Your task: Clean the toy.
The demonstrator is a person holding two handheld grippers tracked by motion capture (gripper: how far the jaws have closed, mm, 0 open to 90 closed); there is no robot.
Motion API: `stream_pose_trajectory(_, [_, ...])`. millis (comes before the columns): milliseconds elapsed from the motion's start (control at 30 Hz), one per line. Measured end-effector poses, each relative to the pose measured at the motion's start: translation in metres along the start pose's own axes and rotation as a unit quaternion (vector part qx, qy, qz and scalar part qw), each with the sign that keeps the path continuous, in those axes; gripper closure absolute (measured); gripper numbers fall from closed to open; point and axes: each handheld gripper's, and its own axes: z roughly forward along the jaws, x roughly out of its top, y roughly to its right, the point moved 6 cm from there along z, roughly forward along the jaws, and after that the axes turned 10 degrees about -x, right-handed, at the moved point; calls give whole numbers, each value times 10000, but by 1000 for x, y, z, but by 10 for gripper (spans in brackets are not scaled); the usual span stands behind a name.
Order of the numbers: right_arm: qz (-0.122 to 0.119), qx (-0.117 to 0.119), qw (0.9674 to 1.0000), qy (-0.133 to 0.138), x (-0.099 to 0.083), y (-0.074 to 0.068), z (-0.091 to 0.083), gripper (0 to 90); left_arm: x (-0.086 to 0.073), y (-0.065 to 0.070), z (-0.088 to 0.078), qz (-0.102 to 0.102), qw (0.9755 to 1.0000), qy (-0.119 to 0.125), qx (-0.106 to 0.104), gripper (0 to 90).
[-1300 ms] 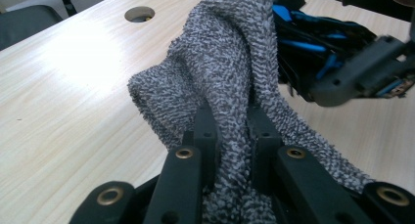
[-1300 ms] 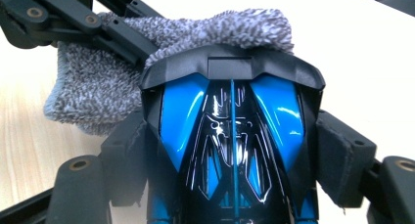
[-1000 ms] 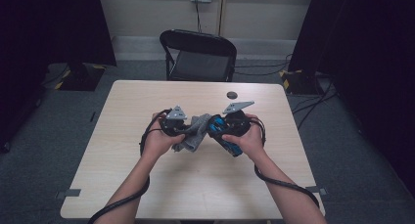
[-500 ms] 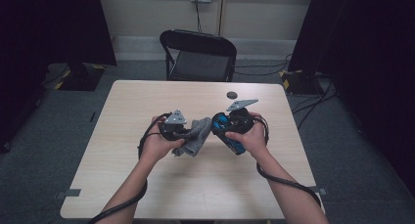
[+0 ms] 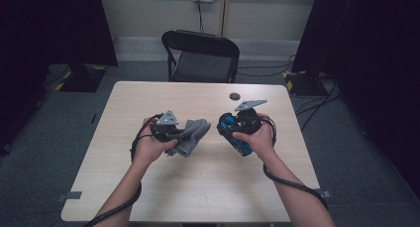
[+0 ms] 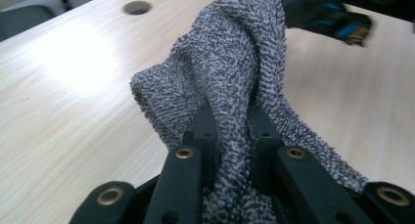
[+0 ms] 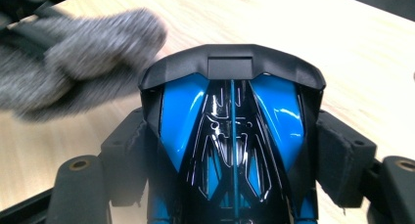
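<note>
I am pinching the grey cloth [image 6: 230, 87] in my left gripper [image 6: 231, 131] | clamping the blue-black toy car [image 7: 232, 131] in my right gripper [image 7: 232, 155] | cloth hanging just beside car

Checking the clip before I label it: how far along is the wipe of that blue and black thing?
Done: both pickups. The left claw is shut on the grey cloth; the right claw clamps the blue and black object, both held above the table. In hand: cloth and object sit close but apart in the high view. Left: bringing them into contact, then setting both down. No wiped area can be told.
</note>
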Motion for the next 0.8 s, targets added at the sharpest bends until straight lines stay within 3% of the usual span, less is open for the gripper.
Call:
stream_pose_trajectory(167, [-77,47,10000,22,0,-6,-2,258,10,-9,-1,-36,9998,84,184,785])
stream_pose_trajectory(367, [-163,165,9997,61,2,-15,-3,258,24,-15,10,48,9996,-8,289,785])
stream_pose_trajectory(633, [-298,336,9989,96,2,-28,-2,258,38,-10,29,187,9996,-98,174,785])
stream_pose_trajectory(800, [-281,372,9988,113,1,-31,-1,257,37,-4,39,285,9993,-232,15,784])
